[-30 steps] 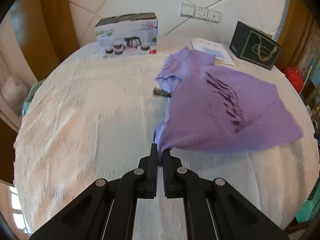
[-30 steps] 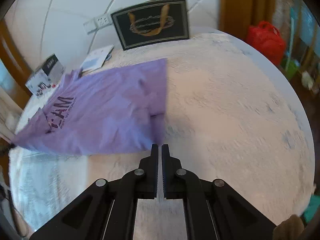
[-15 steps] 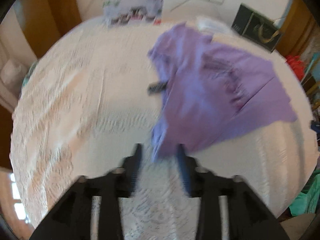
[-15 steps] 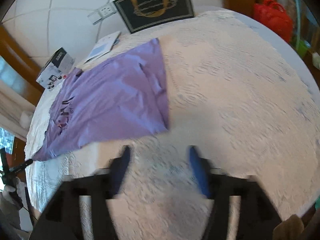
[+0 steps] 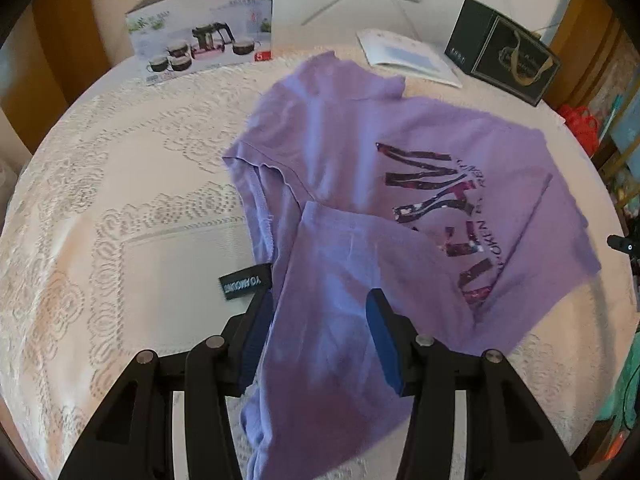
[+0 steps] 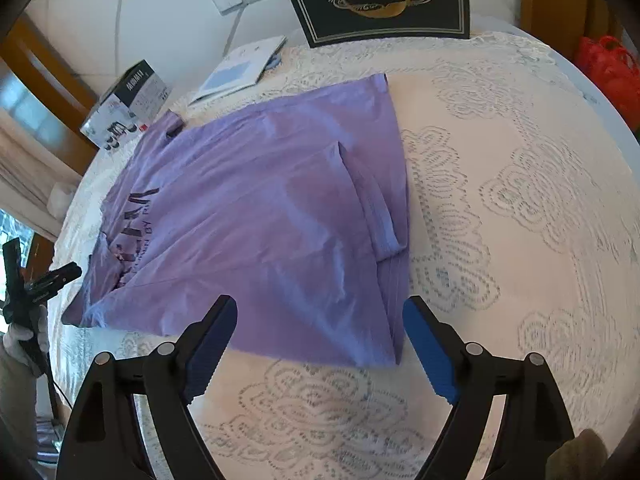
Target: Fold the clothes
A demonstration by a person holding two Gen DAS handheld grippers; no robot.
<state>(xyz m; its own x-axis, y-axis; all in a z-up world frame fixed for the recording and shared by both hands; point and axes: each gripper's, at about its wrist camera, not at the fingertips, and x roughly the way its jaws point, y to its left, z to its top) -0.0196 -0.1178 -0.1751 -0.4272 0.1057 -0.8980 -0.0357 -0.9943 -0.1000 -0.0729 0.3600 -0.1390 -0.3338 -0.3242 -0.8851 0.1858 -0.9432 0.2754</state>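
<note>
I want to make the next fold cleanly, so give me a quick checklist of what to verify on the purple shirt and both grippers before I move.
1. Left gripper open and free of cloth: jaws are spread, ok, but the purple shirt lies between the fingers, so whether it is clear is cannot tell.
2. Right gripper open: ok, jaws wide apart over the shirt's near edge.
3. Shirt lying flat: not ok, one flap is folded over the print and the cloth is wrinkled.
4. Neck label tucked in: not ok, it sticks out onto the lace tablecloth.
5. Shirt clear of the tea set box and booklet: ok.
</note>
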